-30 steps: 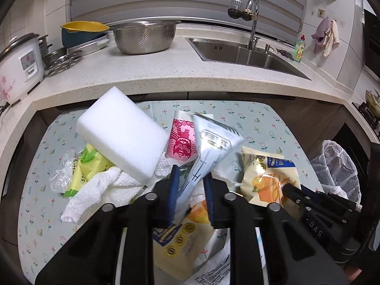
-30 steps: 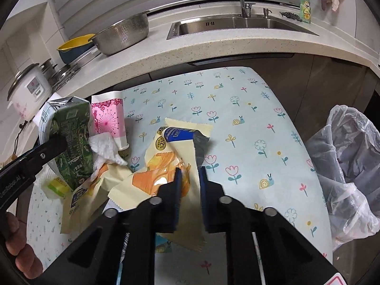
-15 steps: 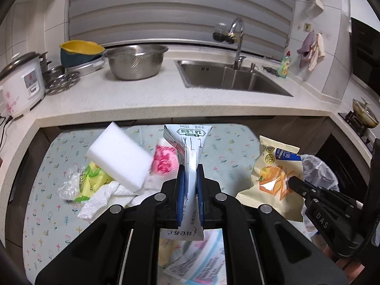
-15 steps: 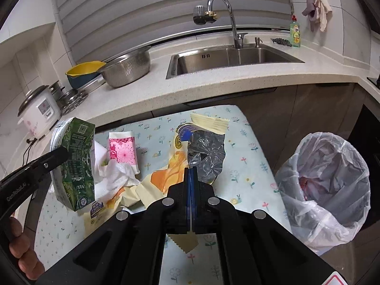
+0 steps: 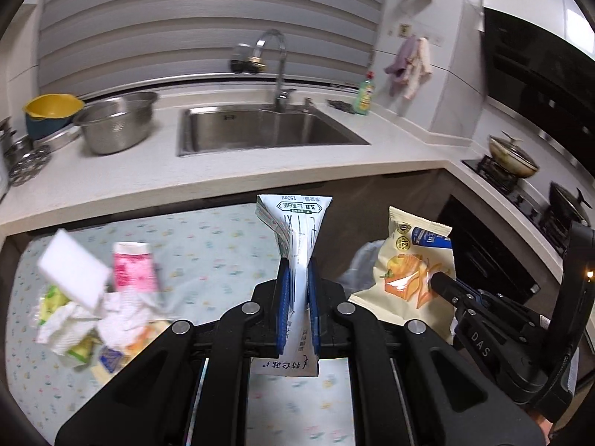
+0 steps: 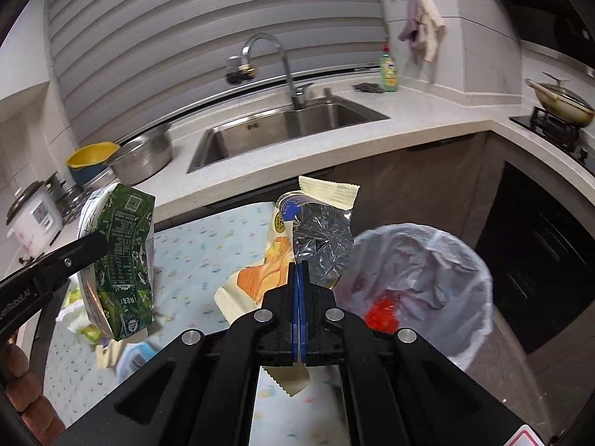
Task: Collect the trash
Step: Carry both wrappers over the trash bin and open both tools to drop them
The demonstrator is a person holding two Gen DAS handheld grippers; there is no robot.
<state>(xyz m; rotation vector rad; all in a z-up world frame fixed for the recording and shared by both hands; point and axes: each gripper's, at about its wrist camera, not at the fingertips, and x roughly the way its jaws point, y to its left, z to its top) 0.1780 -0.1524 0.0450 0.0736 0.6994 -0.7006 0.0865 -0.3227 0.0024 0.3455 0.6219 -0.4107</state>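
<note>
Left gripper [image 5: 297, 278]: my jaws clamp the flattened milk carton [image 5: 295, 230] above the tabletop [image 5: 208, 238].
Right gripper [image 6: 299, 278]: my jaws pinch the snack wrapper [image 6: 316, 230], left of the bin bag [image 6: 427, 271].

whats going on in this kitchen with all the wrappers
A person is clearing trash off a floral-cloth table with a hand-held claw in each hand. The left claw is shut on a flattened milk carton, and the right claw is shut on a yellow snack bag; both are lifted off the table. A bin lined with a plastic bag stands to the right, red scraps in it. A white sponge, a pink cup and crumpled tissues remain on the table.
</note>
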